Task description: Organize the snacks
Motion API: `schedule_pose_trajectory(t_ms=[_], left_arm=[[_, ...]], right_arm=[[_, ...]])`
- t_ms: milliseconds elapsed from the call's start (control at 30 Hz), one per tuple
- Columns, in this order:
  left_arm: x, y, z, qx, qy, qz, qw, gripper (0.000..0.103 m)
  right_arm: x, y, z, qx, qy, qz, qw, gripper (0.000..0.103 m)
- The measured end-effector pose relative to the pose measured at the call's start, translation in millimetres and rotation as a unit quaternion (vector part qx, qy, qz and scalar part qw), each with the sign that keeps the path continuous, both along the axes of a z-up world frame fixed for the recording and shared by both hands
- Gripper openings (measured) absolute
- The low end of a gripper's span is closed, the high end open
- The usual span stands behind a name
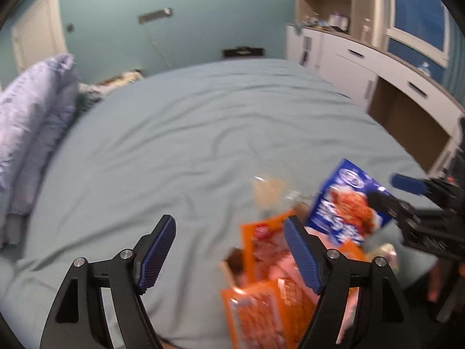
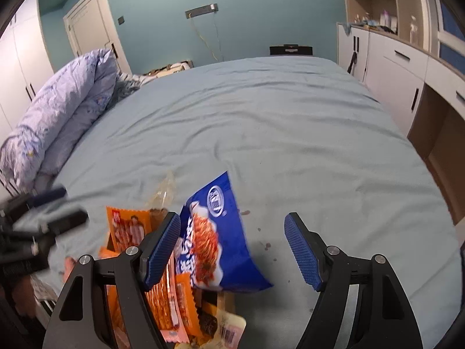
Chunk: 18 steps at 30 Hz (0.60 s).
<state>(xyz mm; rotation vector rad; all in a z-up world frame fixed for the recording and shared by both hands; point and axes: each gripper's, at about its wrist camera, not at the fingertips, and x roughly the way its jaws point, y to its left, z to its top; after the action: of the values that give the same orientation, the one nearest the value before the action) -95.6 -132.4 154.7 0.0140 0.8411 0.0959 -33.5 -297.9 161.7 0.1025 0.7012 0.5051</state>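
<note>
**A:** Snacks first! Where are they, and what are the jaws doing?

**B:** The left gripper (image 1: 229, 250) has its jaws wide apart with nothing between them. The right gripper (image 2: 232, 247) is spread wide too, and only the bed shows between its blue pads.

**A:** So nobody is holding a snack?

**B:** Right. The blue snack bag (image 2: 221, 232) sticks up just beside the right gripper's left finger. It leans, with its bottom end down among the other snacks.

**A:** What else is in that pile?

**B:** The orange packets (image 2: 128, 226) stand next to the blue bag, and more orange ones are lower down. A clear wrapper (image 2: 165, 192) pokes up behind them. I think they sit in a brown box (image 1: 229, 264), but it is too blurry to be sure.

**A:** And around that?

**B:** The pile is at the near edge of the light blue bed sheet (image 2: 276, 122). A rolled purple quilt (image 2: 64, 107) lies far off on the left. White cabinets (image 2: 398, 69) stand on the right.
</note>
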Motion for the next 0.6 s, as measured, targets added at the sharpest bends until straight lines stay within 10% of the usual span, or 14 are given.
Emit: schedule_pose_trajectory(t_ms=[100,600], left_arm=[[-4.5,-2.0,0.8,0.000,-0.001,0.000,1.0000,0.103],[-12.9,-11.1,-1.9,0.007,0.036,-0.003,0.9993,0.103]], right_arm=[[-13.7,-1.4,6.3,-0.017,-0.015,0.019,1.000,0.073],[-32.3,25.0,1.0,-0.066,-0.038,0.049,0.996,0.073]])
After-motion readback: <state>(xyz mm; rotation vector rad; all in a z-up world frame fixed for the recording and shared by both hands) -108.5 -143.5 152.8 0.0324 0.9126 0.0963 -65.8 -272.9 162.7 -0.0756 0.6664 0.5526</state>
